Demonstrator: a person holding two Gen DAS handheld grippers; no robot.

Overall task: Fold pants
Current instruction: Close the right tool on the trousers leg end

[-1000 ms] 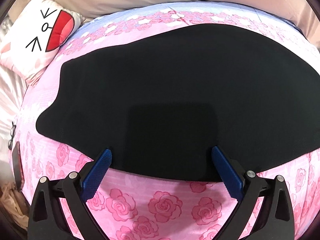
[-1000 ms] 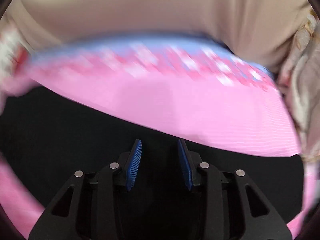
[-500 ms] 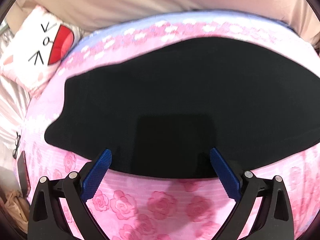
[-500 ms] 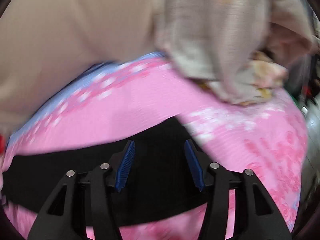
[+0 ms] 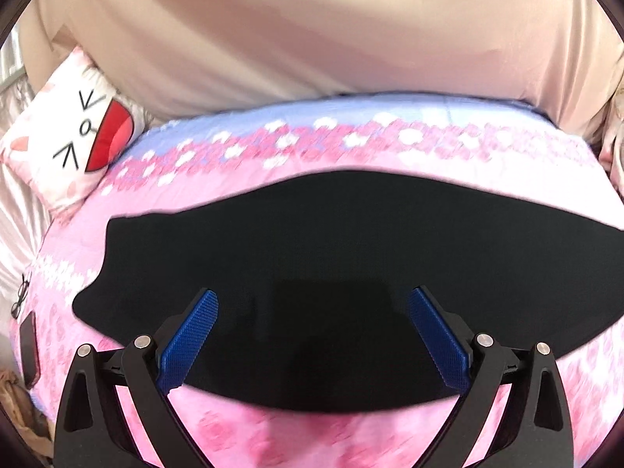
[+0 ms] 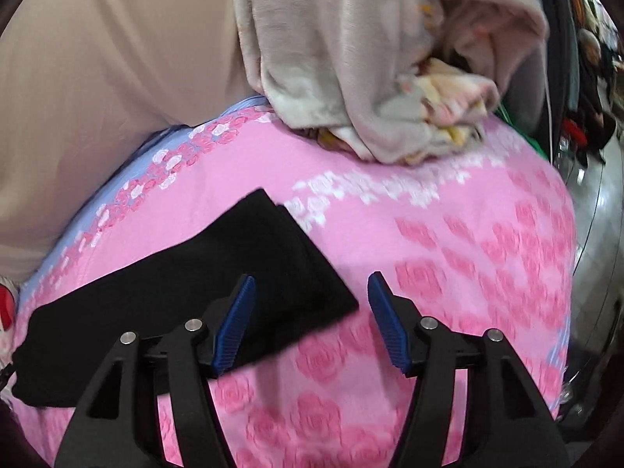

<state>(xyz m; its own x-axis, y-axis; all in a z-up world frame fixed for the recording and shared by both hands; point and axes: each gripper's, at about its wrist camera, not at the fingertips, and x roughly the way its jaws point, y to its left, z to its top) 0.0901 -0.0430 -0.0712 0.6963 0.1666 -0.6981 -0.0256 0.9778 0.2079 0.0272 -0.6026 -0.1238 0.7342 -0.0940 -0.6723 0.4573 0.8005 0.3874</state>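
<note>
Black pants (image 5: 331,249) lie flat on a pink rose-print bed sheet (image 5: 273,436), stretched left to right. My left gripper (image 5: 312,304) is open wide and empty, above the pants' near edge at their middle. In the right wrist view the pants' leg end (image 6: 273,257) lies with two layers stacked. My right gripper (image 6: 310,292) is open and empty, held over the near corner of that leg end.
A white cartoon-face pillow (image 5: 74,136) sits at the far left. A beige wall (image 5: 312,39) runs behind the bed. A heap of beige blanket (image 6: 370,58) lies on the bed beyond the leg end. Glasses (image 5: 19,296) and a dark phone (image 5: 29,347) lie at the left edge.
My right gripper swung right along the pants to the leg end and opened wider. My left gripper tilted up, so the pants sit lower in view.
</note>
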